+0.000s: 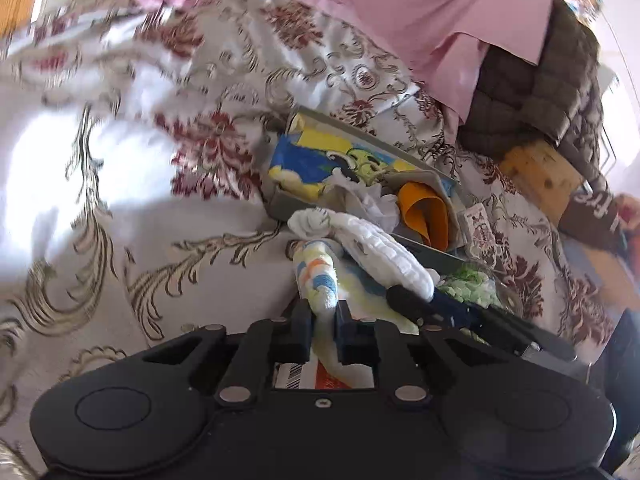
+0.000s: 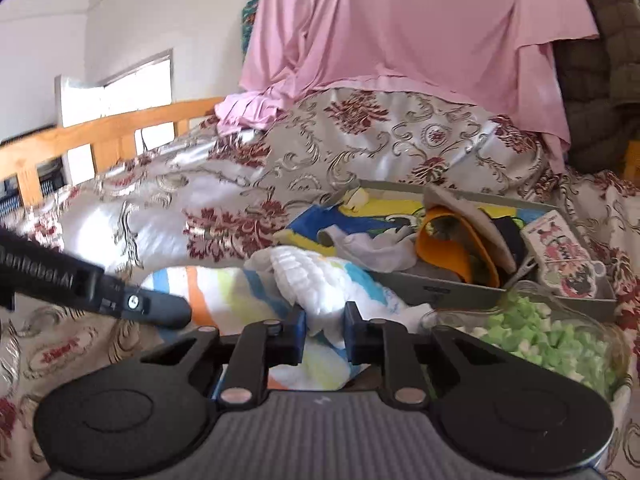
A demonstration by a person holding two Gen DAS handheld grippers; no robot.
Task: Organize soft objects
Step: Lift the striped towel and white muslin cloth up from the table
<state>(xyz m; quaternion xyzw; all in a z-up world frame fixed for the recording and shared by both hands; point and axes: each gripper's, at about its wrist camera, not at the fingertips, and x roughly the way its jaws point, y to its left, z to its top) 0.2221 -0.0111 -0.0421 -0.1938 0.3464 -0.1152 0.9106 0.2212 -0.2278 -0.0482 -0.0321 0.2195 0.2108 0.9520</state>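
Striped towel lies on the floral bedspread just before the grey box, pinched at opposite edges by the left gripper and right gripper; bare bedspread spreads leftward to the wooden rail.

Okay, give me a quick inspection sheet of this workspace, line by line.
Surface: bedspread with a red floral pattern, rumpled.
Job's things: striped cloth pinched at two ends; white quilted cloth lying on it; grey tray holding a cartoon towel, an orange cloth and a white rag.
Clutter: bag of green bits; small printed pack.
Grippers: left claw shut on the striped cloth; right claw shut on it too.
Cables: nothing seen.
Surroundings: pink sheet, wooden bed rail, dark quilted jacket.
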